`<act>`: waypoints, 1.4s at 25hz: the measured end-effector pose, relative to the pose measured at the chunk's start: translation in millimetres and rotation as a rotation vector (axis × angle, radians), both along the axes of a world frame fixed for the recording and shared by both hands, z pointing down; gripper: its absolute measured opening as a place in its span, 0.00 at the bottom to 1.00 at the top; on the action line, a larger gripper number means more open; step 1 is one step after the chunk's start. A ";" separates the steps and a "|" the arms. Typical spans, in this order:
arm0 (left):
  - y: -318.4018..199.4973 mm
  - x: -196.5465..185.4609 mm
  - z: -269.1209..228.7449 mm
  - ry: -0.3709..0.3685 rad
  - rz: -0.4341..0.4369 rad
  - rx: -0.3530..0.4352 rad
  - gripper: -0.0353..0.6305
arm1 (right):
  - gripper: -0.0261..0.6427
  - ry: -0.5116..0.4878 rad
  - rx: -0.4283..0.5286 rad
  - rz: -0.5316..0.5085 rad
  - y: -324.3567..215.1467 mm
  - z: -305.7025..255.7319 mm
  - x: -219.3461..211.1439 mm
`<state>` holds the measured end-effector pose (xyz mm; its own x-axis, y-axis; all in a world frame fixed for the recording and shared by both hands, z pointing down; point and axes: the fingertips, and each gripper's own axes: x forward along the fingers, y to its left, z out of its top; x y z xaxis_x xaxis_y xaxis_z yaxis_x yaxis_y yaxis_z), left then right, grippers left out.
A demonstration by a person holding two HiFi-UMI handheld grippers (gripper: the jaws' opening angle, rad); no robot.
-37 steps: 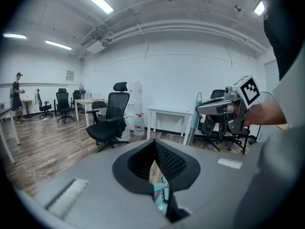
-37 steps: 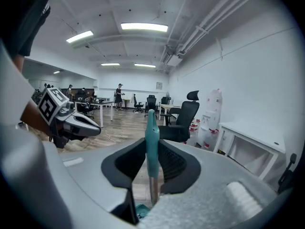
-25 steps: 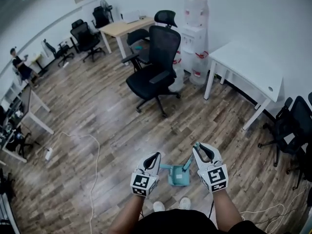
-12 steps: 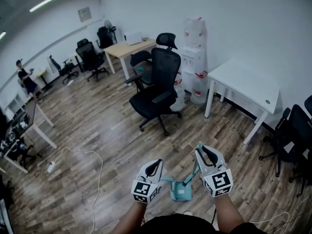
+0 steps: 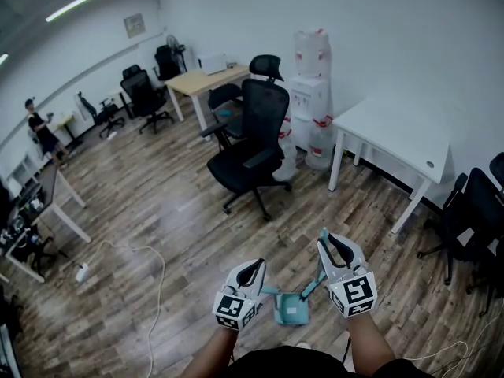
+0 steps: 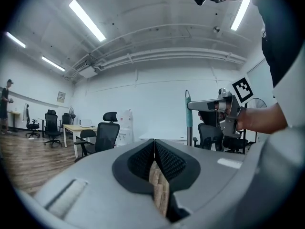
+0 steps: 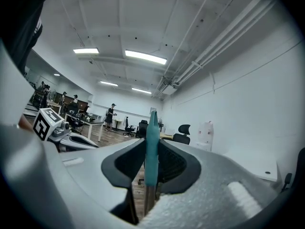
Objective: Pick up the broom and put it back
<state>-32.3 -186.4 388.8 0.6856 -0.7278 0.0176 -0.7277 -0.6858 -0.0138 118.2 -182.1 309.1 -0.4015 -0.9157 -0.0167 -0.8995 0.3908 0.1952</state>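
The broom has a teal-tipped handle (image 7: 151, 142) that stands upright between the jaws of my right gripper (image 7: 151, 149), which is shut on it. From the head view, the handle (image 5: 312, 282) slants down from the right gripper (image 5: 326, 242) to a teal head and dustpan part (image 5: 290, 309) low between both hands. The left gripper (image 5: 255, 266) is beside it on the left, and a teal bar reaches toward its tips; I cannot tell whether they touch. In the left gripper view the jaws (image 6: 154, 142) meet with nothing between them, and the broom handle (image 6: 188, 116) stands off to the right.
A black office chair (image 5: 252, 144) stands ahead on the wood floor. Behind it is a water dispenser (image 5: 311, 93), and a white table (image 5: 398, 132) is at the right. Another dark chair (image 5: 472, 211) sits far right. A white cable (image 5: 150, 258) runs across the floor at left.
Both grippers have risen a little with the broom, and the head view has tilted up, showing more of the far wall. Neither grip has changed.
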 end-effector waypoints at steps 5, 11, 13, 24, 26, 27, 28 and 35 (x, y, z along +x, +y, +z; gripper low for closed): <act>2.6 0.6 3.3 0.006 -0.006 -0.007 0.08 | 0.17 0.002 0.001 -0.006 3.8 4.4 1.9; 4.3 -2.2 17.1 -0.003 -0.016 -0.037 0.08 | 0.17 0.008 -0.034 -0.001 1.6 21.7 3.3; 4.7 -2.7 20.7 -0.010 -0.018 -0.046 0.08 | 0.17 0.010 -0.045 -0.001 0.1 27.1 3.7; 6.4 -10.9 45.9 -0.048 -0.049 -0.088 0.08 | 0.17 0.019 -0.120 -0.020 -3.3 62.7 -1.0; 6.5 -10.9 49.1 -0.056 -0.051 -0.117 0.08 | 0.17 0.027 -0.140 -0.023 -4.4 71.0 -1.8; 7.6 -11.3 51.7 -0.063 -0.052 -0.137 0.08 | 0.17 0.031 -0.149 -0.024 -4.5 75.0 -2.2; 8.9 -12.1 54.6 -0.069 -0.055 -0.153 0.08 | 0.17 0.035 -0.158 -0.025 -4.4 79.3 -3.0; 8.6 -21.1 76.3 -0.063 -0.086 -0.167 0.08 | 0.17 0.063 -0.224 -0.048 -5.4 110.2 -10.1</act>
